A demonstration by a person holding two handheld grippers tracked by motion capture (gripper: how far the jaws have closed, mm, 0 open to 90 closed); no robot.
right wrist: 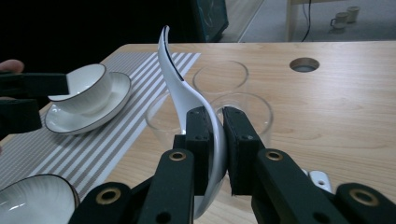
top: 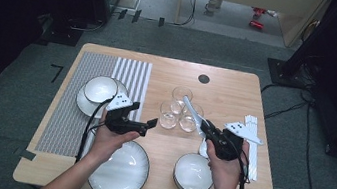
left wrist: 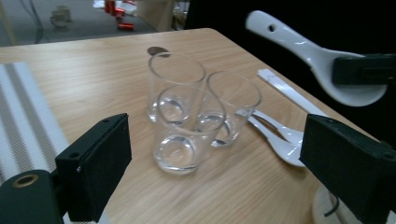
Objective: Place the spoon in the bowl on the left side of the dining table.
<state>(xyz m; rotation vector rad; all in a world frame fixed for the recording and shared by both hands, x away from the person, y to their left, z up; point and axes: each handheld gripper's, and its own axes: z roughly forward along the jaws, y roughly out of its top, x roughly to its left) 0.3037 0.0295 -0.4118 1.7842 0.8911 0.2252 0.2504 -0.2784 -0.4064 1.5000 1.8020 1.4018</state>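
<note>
My right gripper [right wrist: 218,135] is shut on the bowl end of a white ceramic spoon [right wrist: 170,70], whose handle rises up and away over the glasses. From above, the right gripper [top: 205,126] holds that spoon [top: 192,109] tilted toward three clear empty glasses [top: 178,108] at the table's middle. My left gripper [top: 150,123] hangs just left of the glasses, open, with nothing between its jaws. In the left gripper view the glasses [left wrist: 189,126] stand a little ahead of the open left gripper [left wrist: 215,140], and the held spoon [left wrist: 308,49] shows at the upper right.
A bowl on a saucer [top: 100,89] sits on a striped placemat [top: 70,110] at the left. A large plate [top: 119,170] and a stack of bowls [top: 193,174] lie near the front edge. Two more spoons [left wrist: 275,133] and white chopsticks [top: 252,147] lie right of the glasses.
</note>
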